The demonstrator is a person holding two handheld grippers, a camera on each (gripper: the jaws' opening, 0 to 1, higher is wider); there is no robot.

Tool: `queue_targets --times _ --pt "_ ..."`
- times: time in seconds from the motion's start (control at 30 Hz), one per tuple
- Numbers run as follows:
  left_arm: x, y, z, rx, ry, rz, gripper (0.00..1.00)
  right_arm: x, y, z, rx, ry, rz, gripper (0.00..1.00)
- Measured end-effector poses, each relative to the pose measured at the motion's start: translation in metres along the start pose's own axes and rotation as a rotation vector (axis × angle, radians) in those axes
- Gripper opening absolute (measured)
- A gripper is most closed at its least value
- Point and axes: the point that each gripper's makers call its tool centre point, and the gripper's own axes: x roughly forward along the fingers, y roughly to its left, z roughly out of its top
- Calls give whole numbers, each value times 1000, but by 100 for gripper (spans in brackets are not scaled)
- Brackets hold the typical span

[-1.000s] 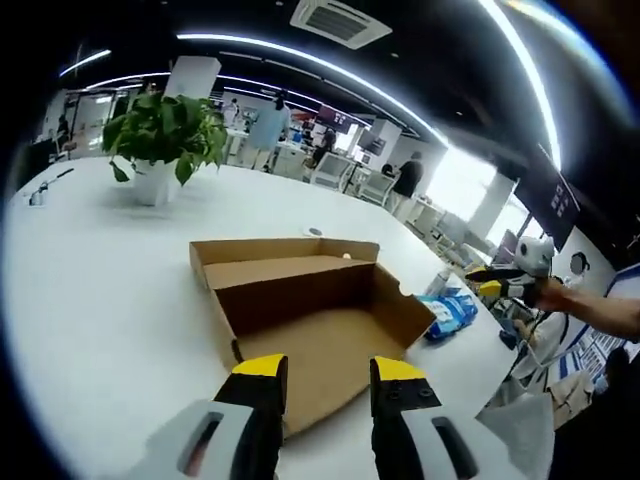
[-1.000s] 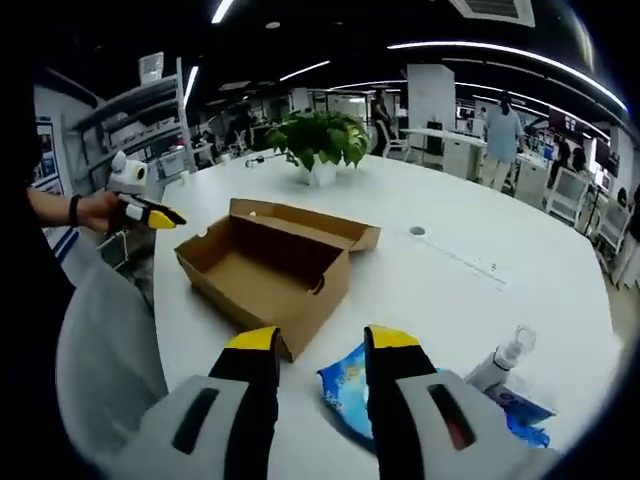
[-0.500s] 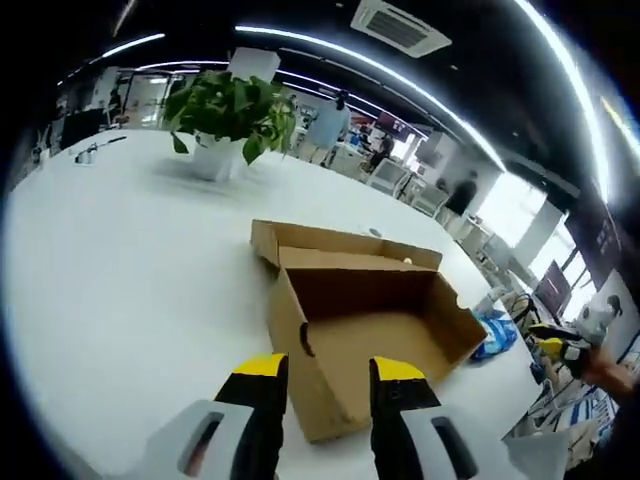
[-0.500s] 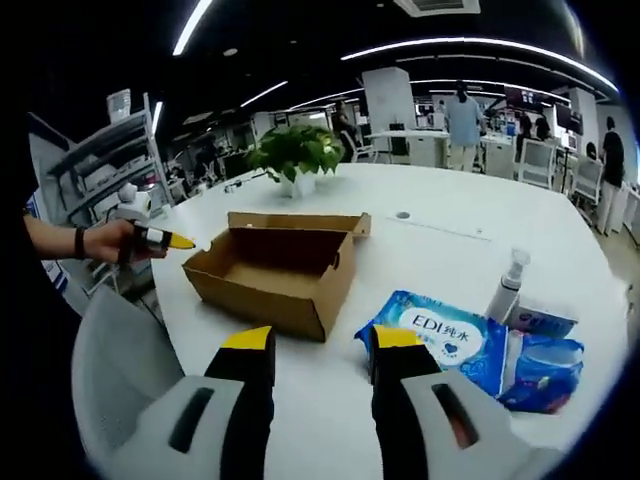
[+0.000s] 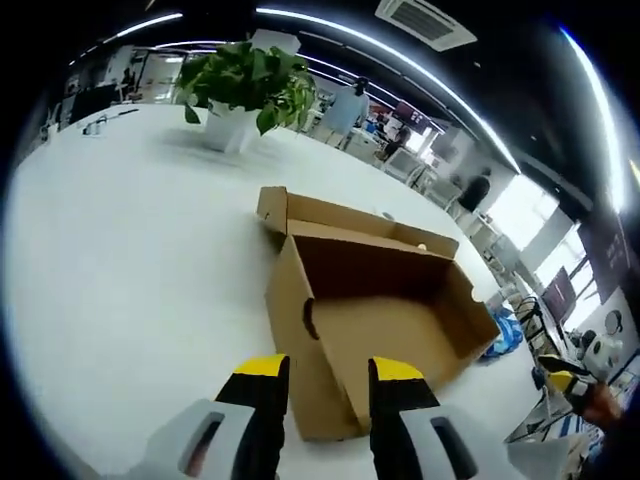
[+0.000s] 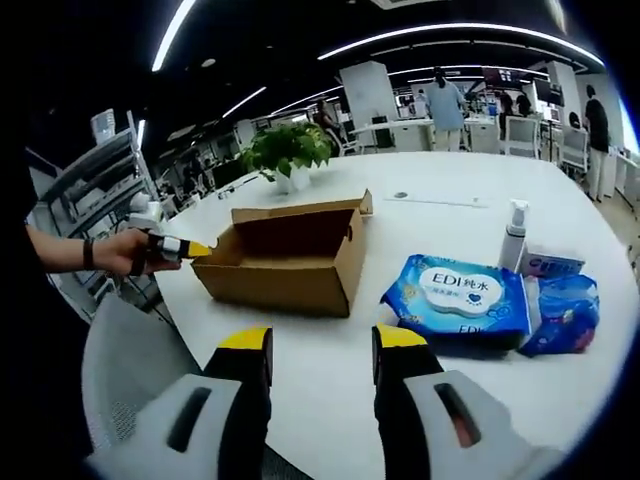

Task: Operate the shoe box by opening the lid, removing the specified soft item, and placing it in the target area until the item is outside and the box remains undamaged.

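Note:
The brown cardboard shoe box [image 5: 380,320] lies open on the white table [image 5: 130,260], its lid [image 5: 340,215] folded back at the far side. Inside I see bare cardboard floor. My left gripper [image 5: 330,372] hovers just before the box's near corner, open, with nothing between its yellow-tipped jaws. In the right gripper view the box [image 6: 290,262] stands ahead to the left, and a hand holds the left gripper [image 6: 180,247] at its left end. A soft blue wet-wipe pack [image 6: 458,298] lies to the right of the box. My right gripper [image 6: 322,342] is open and empty, short of both.
A potted plant [image 5: 245,85] stands on the table beyond the box. A white pump bottle [image 6: 514,235] and a second blue pack [image 6: 565,310] sit behind the wipes. A grey chair back [image 6: 130,370] is at the table's near left edge. People stand far off.
The left view has closed in on the box's near corner. The right view has dropped lower and swung, bringing the wipes pack fully ahead. Box and packs lie where they were.

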Motion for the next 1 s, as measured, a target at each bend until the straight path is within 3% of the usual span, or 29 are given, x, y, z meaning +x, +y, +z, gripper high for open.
queue_targets --times 0.6,0.73,0.83,1.0 --pt "8 3 -11 5 28 7 26 -10 4 -9 40 -13 -28 36" --pt "8 4 -13 43 43 -3 26 -8 7 -10 39 -9 -23 37" --pt "4 5 -15 159 92 19 25 -5 11 -11 26 5 -14 37" --pt "1 4 -17 170 100 11 24 -3 15 -9 25 3 -7 37"
